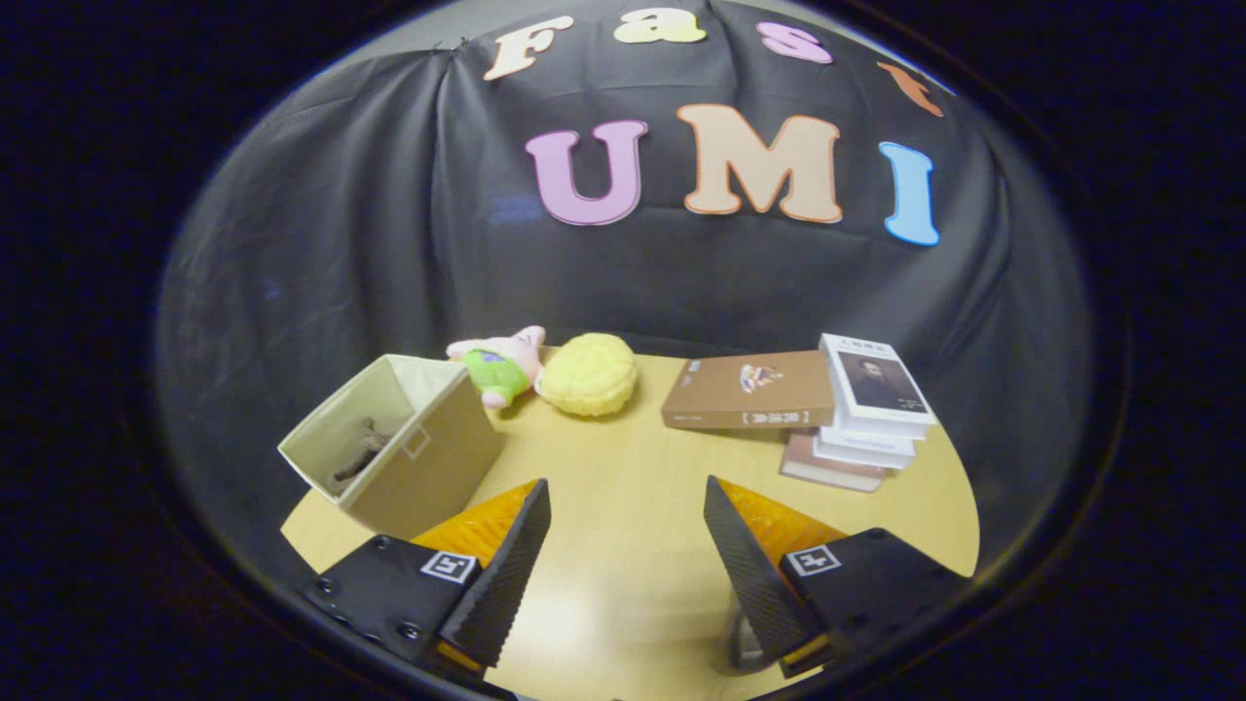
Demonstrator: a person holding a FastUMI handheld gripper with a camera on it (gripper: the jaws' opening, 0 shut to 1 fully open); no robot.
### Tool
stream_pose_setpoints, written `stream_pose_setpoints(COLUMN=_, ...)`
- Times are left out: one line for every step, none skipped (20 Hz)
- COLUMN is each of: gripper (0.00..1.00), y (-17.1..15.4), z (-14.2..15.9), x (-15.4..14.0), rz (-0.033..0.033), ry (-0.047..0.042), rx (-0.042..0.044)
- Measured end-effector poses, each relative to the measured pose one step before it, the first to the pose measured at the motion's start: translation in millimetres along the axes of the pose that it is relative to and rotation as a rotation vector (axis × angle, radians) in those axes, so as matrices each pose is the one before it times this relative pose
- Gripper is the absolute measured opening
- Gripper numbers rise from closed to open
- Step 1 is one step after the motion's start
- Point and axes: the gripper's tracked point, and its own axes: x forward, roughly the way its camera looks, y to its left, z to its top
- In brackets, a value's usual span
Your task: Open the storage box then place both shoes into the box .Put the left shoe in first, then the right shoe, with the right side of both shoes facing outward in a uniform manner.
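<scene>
Gripper (628,545) spread wide over bare table (623,487).
Beige fabric storage box (394,443) stood open just ahead-left of the left finger, something dark inside.

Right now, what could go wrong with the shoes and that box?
1. The storage box sits at the table's edge; a push from the tool, whose fingers are open and empty, might slide it off.
2. Something dark already lies inside the box, perhaps a shoe; I cannot tell its facing, so the sides may end up mismatched.
3. The pink plush lies close behind the box and might get bumped.
</scene>
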Motion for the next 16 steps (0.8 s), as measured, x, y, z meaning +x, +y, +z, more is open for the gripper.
stream_pose_setpoints(gripper=0.99, y=-15.05, z=-6.15, x=-1.91, rz=-0.01883, ry=0.00868, rx=0.00892)
stream_pose_setpoints(gripper=0.99, y=-17.09, z=-7.88, x=-1.77, rz=-0.01842, ry=0.00925, rx=0.00531)
stream_pose_setpoints(gripper=0.99, y=-16.27, z=-8.85, x=-0.64, rz=-0.01798, ry=0.01280, rx=0.00383)
stream_pose_setpoints(gripper=0.99, y=-15.08, z=-10.57, x=0.83, rz=-0.01472, ry=0.01387, rx=0.00533)
stream_pose_setpoints(gripper=0.99, y=-16.15, z=-8.96, x=2.87, rz=-0.01844, ry=0.01331, rx=0.00695)
stream_pose_setpoints(gripper=0.99, y=-17.03, z=-12.63, x=1.73, rz=-0.01945, ry=0.02067, rx=0.00846)
stream_pose_setpoints(gripper=0.98, y=-13.88, z=-11.87, x=2.27, rz=-0.01435, ry=0.02259, rx=0.01075)
stream_pose_setpoints(gripper=0.98, y=-11.90, z=-11.79, x=3.72, rz=-0.01153, ry=0.02404, rx=0.00908)
stream_pose_setpoints(gripper=0.96, y=-9.97, z=-10.97, x=3.09, rz=-0.00815, ry=0.02306, rx=0.00957)
stream_pose_setpoints(gripper=0.95, y=-7.60, z=-10.06, x=2.63, rz=-0.00552, ry=0.02430, rx=0.00586)
stream_pose_setpoints(gripper=0.93, y=-6.94, z=-10.96, x=2.56, rz=-0.00563, ry=0.02765, rx=0.00064)
stream_pose_setpoints(gripper=0.92, y=-3.90, z=-9.13, x=5.75, rz=0.00302, ry=0.02133, rx=0.00160)
stream_pose_setpoints(gripper=0.90, y=-3.03, z=-10.39, x=4.73, rz=0.00508, ry=0.02748, rx=0.00299)
stream_pose_setpoints(gripper=0.89, y=-1.80, z=-9.66, x=5.74, rz=0.00599, ry=0.02764, rx=0.00243)
stream_pose_setpoints(gripper=0.87, y=-0.99, z=-8.71, x=5.18, rz=0.00788, ry=0.02506, rx=-0.00002)
stream_pose_setpoints(gripper=0.85, y=0.01, z=-7.35, x=6.00, rz=0.00954, ry=0.01933, rx=-0.00233)
